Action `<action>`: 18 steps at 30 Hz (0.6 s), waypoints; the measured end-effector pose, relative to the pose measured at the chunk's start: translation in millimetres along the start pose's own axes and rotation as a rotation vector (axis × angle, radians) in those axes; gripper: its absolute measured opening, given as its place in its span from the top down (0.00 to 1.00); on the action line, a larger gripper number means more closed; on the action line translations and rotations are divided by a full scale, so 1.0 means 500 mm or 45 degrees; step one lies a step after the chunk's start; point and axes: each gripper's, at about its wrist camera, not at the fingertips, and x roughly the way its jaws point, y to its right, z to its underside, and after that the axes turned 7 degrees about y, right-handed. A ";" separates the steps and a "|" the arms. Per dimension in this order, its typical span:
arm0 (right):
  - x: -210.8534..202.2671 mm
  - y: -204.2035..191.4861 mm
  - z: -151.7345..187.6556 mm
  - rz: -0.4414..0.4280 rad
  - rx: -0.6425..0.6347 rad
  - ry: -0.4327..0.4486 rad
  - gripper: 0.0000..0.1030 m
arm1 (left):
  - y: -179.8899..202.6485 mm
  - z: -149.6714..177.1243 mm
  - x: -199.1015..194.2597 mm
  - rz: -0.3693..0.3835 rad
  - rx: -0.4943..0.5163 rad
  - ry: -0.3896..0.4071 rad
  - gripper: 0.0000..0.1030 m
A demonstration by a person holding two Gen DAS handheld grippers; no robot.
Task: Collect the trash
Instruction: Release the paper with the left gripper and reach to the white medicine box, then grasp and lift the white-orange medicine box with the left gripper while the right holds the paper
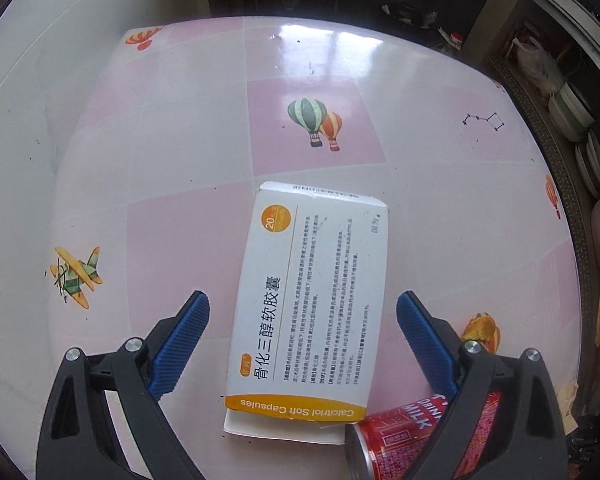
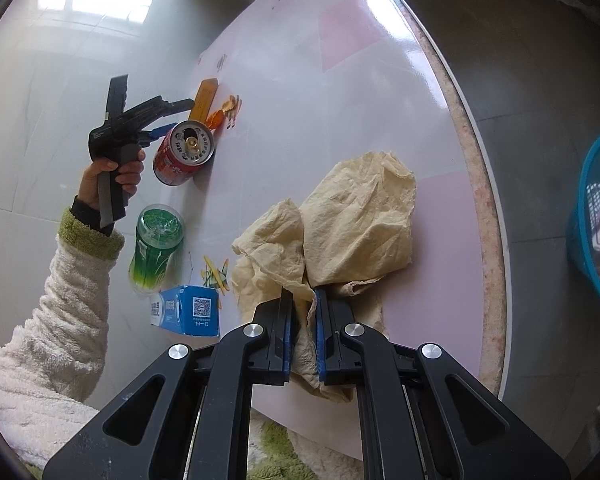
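While the right gripper (image 2: 304,316) sits clenched on a fold of the crumpled tan paper (image 2: 356,220), the collecting is at its next pick. The left gripper (image 1: 302,336) hangs over the medicine box (image 1: 312,304), its blue pads spread wide to either side and, as far as I can tell, touching nothing. The box lies flat on the pink checked table (image 1: 180,240), its near end just beside the red can (image 1: 396,440), which lies on its side. From the box, the tan paper is nearer the person, by the table's edge; a green bottle (image 2: 156,248) and a blue carton (image 2: 188,308) lie beyond the can. The left hand (image 2: 116,176) points its gripper steeply down. My guess is it must drop, straddle the box's long sides, then squeeze. A blue basket (image 2: 596,220) waits on the floor, well apart from the box.
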 end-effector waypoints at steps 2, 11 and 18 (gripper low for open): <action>0.000 0.001 0.000 -0.001 0.003 0.000 0.92 | -0.004 0.003 0.014 -0.013 0.000 -0.027 0.10; -0.002 0.002 0.002 -0.001 0.007 0.004 0.92 | -0.014 0.009 0.034 -0.060 0.019 -0.046 0.22; -0.005 0.010 0.001 -0.022 0.046 0.014 0.92 | -0.025 0.008 0.020 -0.085 0.002 -0.014 0.30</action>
